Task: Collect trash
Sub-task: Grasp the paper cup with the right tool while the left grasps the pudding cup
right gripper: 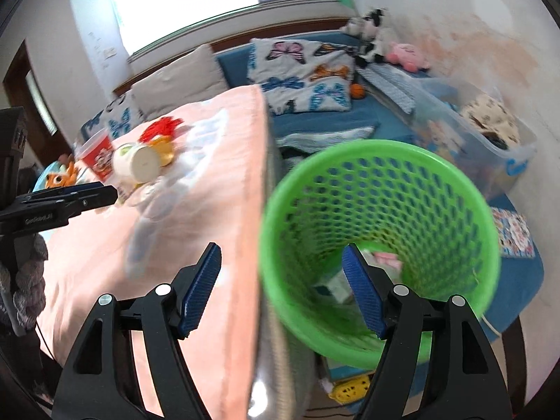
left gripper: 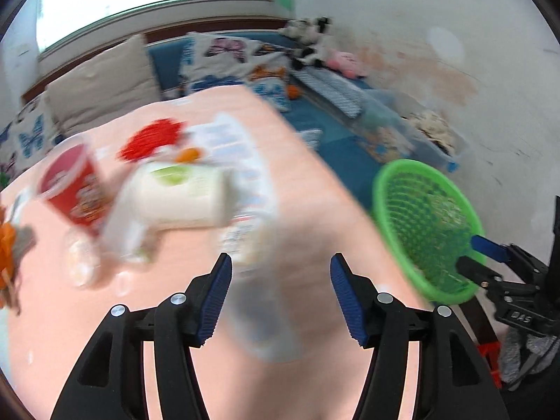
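A pink-covered table (left gripper: 315, 210) carries trash: a clear plastic bottle (left gripper: 259, 301) lying just ahead of my open left gripper (left gripper: 280, 297), a white cup on its side (left gripper: 175, 196), a red printed cup (left gripper: 73, 189) and a red wrapper (left gripper: 150, 140). The frames are blurred. A green mesh basket (right gripper: 381, 238) hangs off the table's right edge with scraps inside. My right gripper (right gripper: 281, 287) is open, with one finger inside the basket (left gripper: 427, 224) and the near rim between the fingers. The left gripper also shows in the right wrist view (right gripper: 94, 196).
An orange toy (left gripper: 7, 255) lies at the table's left edge. Behind the table is a blue bed with butterfly pillows (right gripper: 297, 77) and plush toys (right gripper: 371, 31). A clear storage bin (right gripper: 490, 140) stands by the wall on the right.
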Demonstrator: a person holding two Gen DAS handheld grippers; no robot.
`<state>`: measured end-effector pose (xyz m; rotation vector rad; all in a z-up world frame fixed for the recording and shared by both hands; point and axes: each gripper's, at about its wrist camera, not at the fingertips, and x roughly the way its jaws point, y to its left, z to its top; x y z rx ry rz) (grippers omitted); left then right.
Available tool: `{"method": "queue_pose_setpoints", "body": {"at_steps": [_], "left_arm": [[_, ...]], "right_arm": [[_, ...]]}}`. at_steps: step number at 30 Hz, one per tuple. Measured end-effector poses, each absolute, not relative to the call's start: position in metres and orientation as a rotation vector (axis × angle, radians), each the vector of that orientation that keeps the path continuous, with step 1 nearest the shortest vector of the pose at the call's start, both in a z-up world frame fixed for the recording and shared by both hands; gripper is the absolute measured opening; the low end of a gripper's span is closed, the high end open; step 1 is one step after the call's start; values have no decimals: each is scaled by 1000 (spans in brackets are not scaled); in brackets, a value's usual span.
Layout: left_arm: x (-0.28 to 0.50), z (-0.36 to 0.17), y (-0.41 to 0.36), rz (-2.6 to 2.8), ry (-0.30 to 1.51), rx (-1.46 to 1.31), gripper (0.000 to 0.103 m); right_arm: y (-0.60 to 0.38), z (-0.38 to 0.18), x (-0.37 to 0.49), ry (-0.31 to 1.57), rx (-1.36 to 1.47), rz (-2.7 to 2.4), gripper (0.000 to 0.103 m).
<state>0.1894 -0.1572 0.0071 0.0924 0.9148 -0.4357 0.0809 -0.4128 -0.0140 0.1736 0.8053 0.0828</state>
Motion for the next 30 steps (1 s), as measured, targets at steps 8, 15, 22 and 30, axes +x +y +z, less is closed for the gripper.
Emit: {"method": "queue_pose_setpoints", "body": {"at_steps": [8, 15, 22, 30], "left_arm": [[209, 2, -75, -260, 922, 39, 66], [217, -7, -32, -193, 935, -7, 66], [224, -13, -10, -164, 939, -28, 72], [238, -27, 13, -156, 964, -69, 83]], "right_arm": [[-358, -13, 114, 822, 126, 194, 73], [-319, -9, 142, 830, 99, 295, 73], [-281, -4, 184, 847, 39, 409, 74], [-255, -11, 228, 877, -8, 506, 80]]}}
